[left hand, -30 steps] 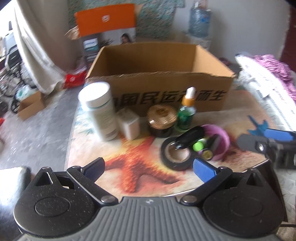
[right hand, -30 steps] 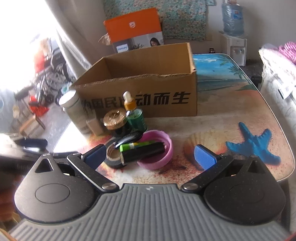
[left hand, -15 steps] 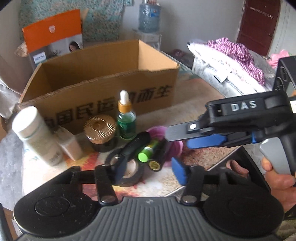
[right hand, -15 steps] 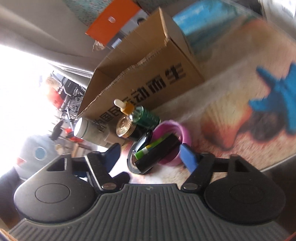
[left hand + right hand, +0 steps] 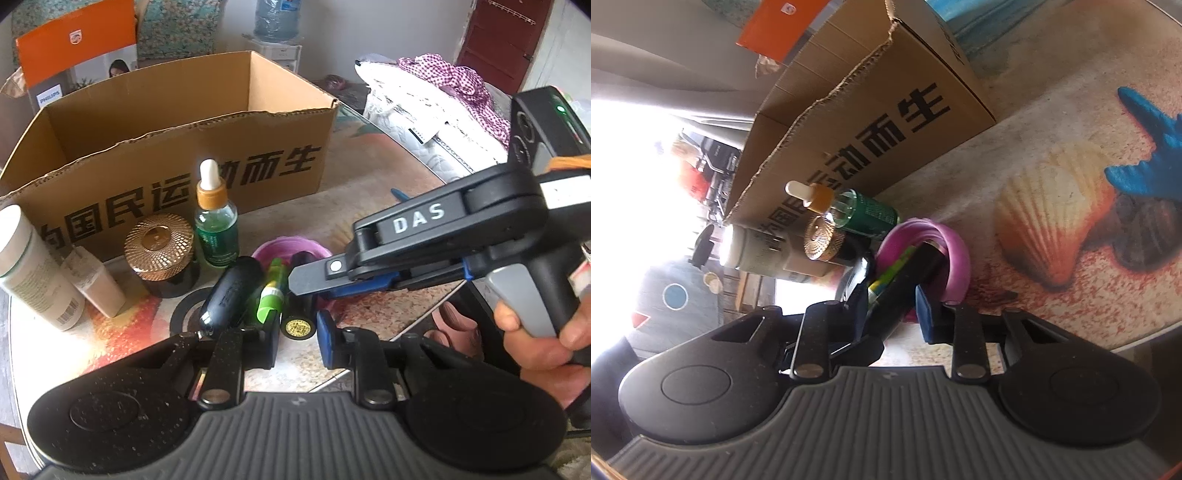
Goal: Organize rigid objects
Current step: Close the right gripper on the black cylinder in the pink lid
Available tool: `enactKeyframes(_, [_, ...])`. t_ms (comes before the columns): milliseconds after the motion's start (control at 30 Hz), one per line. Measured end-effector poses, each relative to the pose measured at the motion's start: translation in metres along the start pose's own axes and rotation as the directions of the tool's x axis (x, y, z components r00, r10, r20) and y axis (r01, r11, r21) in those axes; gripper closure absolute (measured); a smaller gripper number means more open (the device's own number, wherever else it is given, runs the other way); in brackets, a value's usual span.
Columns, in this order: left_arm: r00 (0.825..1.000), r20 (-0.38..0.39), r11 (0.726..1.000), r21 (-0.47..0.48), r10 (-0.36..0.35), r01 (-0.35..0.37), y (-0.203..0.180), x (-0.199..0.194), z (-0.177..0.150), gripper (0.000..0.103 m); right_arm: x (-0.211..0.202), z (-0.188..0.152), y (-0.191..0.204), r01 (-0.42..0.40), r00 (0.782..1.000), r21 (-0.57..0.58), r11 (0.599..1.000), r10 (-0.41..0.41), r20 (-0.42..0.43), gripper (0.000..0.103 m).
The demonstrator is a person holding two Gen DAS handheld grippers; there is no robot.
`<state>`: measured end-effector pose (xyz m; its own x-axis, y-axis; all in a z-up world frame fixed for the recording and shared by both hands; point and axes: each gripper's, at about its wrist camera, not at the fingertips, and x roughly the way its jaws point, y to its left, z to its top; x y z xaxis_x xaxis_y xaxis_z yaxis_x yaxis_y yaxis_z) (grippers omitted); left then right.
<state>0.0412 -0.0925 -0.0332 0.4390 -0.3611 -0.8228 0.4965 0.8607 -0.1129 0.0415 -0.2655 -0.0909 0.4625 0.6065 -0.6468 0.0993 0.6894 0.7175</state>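
The black tube (image 5: 297,325) looks hard, light and slippery. The left gripper (image 5: 298,341) has just clamped its near end. The right gripper (image 5: 894,314) jaws, just closing round its middle, aren't squeezing yet.

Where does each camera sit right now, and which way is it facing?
Left wrist: on the left tool, aimed down at the cardboard box; the right tool and its hand show at right.
Right wrist: on the right tool, tilted sideways, facing the same box; its jaws, just closing, straddle the black tube.
Shared: box, dropper bottle, pink bowl, black tube.
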Motion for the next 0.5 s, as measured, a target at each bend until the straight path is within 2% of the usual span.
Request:
enactKeyframes(200, [1.000, -0.014, 1.000, 0.014, 0.009, -0.009, -0.002, 0.007, 0.005, 0.080, 0.005, 0.007, -0.001, 0.021, 1.000, 0.003, 1.000, -0.021, -0.015, 0.078])
enactKeyframes(500, [0.999, -0.041, 1.000, -0.003, 0.018, -0.019, 0.000, 0.014, 0.012, 0.080, 0.010, 0.020, -0.008, 0.008, 0.999, 0.049, 0.999, -0.006, -0.045, 0.080])
